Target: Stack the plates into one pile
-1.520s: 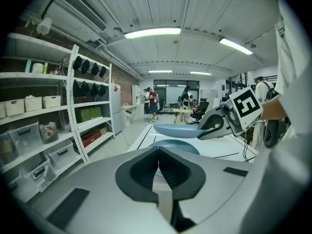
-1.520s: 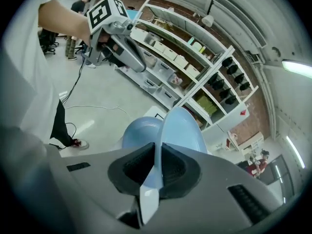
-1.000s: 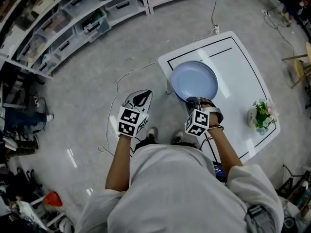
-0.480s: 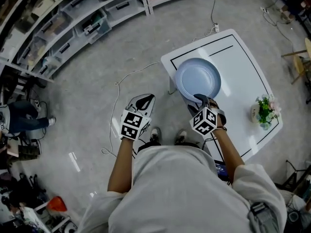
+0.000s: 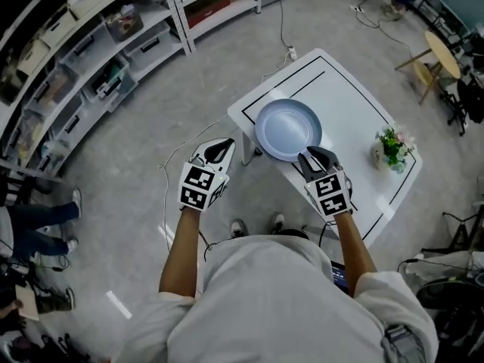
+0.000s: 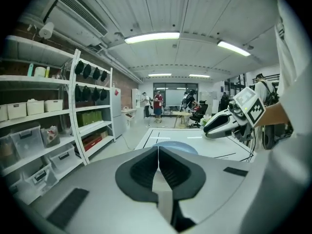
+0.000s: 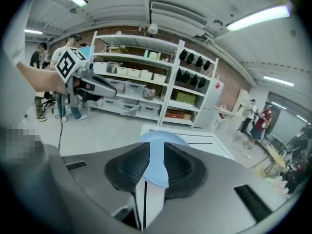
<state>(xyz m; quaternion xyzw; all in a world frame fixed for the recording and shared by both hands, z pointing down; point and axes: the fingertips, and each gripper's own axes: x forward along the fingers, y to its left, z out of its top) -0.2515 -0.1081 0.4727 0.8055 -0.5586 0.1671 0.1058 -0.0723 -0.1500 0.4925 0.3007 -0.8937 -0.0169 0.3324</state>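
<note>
Two grippers — left gripper [image 5: 223, 148] jaws together, empty; right gripper [image 5: 310, 156] jaws closing, blue plate [image 5: 288, 129] rim between.

- A white counter [image 5: 355, 119] with rounded corners stands on a grey floor [image 5: 128, 165]. A thin black line runs round its top just inside the rim.
- A pale blue plate [image 5: 287, 129] lies flat on the counter, close to one corner, and covers part of the black line. From above it cannot be told whether more plates lie under it.
- A small white pot of flowers [image 5: 389, 151] stands upright on the counter, well apart from the plate, to its right.
- Left of the plate, a thin pale cable [image 5: 189, 140] trails across the floor.
- Beyond the plate, a white power strip [image 5: 291, 53] lies on the floor near the counter's far corner.
</note>
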